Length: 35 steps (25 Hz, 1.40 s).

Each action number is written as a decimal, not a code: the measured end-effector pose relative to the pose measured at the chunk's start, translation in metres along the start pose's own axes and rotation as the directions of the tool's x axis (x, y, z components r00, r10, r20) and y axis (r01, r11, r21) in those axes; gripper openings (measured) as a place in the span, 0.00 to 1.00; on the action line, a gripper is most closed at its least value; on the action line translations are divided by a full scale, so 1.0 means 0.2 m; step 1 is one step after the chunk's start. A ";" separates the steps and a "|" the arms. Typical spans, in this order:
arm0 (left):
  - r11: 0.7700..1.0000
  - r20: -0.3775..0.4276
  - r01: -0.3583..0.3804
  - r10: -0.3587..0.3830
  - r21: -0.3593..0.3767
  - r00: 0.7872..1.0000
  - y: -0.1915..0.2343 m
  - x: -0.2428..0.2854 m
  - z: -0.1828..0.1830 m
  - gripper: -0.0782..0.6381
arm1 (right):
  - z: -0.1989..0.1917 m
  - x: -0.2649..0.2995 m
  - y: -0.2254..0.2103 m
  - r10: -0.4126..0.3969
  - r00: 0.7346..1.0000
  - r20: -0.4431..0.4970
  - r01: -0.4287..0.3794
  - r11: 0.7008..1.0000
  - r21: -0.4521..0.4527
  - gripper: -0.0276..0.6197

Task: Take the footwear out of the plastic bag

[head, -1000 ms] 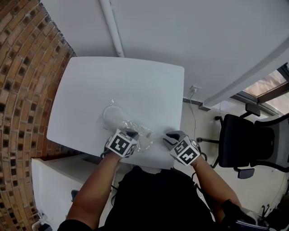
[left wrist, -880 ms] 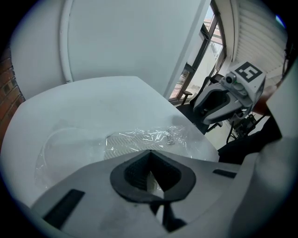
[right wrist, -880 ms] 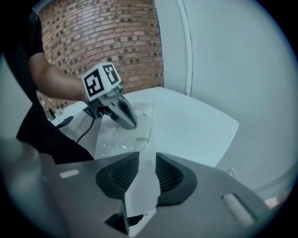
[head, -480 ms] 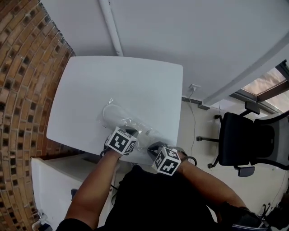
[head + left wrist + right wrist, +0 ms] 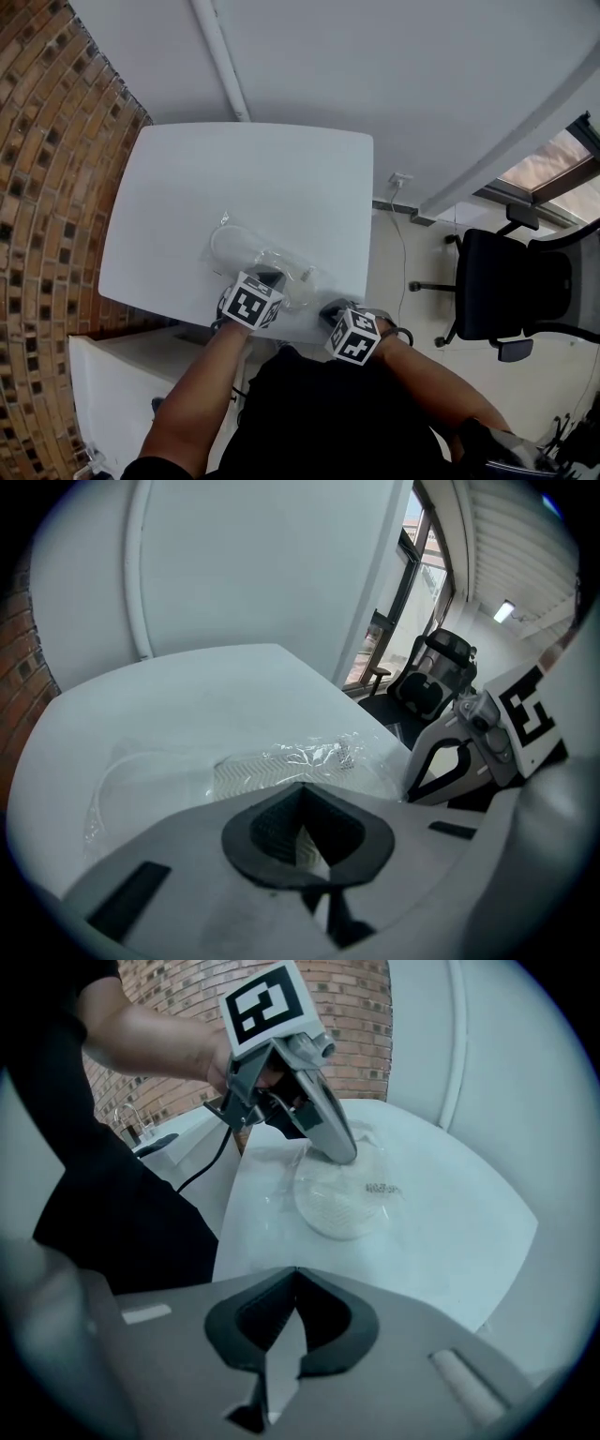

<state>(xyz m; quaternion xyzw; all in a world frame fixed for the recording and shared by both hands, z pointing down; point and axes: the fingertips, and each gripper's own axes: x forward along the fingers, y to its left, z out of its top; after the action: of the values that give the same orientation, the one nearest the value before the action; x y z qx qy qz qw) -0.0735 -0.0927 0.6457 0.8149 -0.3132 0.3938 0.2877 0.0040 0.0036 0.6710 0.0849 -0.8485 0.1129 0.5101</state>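
We see a white desk (image 5: 281, 178) with a clear plastic bag (image 5: 267, 261) lying near its front edge. The footwear (image 5: 342, 1206), a pale slipper with a ribbed sole, is still inside the bag, flat on the desk. Small dark print shows through the film beside it.

Our left tool (image 5: 269, 276) points steeply down at the near end of the bag. Its jaws are together and pinch the crinkled film there. The slipper's sole lies just beyond the tips.

Our right tool (image 5: 330, 308) hangs at the front edge of the desk, just beside the bag's near corner and to the right of the left tool. Its jaws have just been closing and now meet, and we make out nothing caught between them, only the desk surface below.

A brick wall (image 5: 56, 169) runs along the left of the desk, and a black office chair (image 5: 487, 291) stands well apart on the right.
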 end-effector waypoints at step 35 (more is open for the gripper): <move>0.959 -0.052 -0.283 0.282 -0.010 0.958 0.41 -0.28 -0.22 0.12 | -0.14 -0.22 -0.36 -0.077 0.953 0.293 -0.148 0.726 0.672 0.15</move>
<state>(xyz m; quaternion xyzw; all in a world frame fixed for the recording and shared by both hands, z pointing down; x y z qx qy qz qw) -0.1819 -0.0985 0.6410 0.7492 -0.4223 0.4485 0.2435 0.0673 -0.0553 0.6529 0.2673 -0.8151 0.4140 0.3047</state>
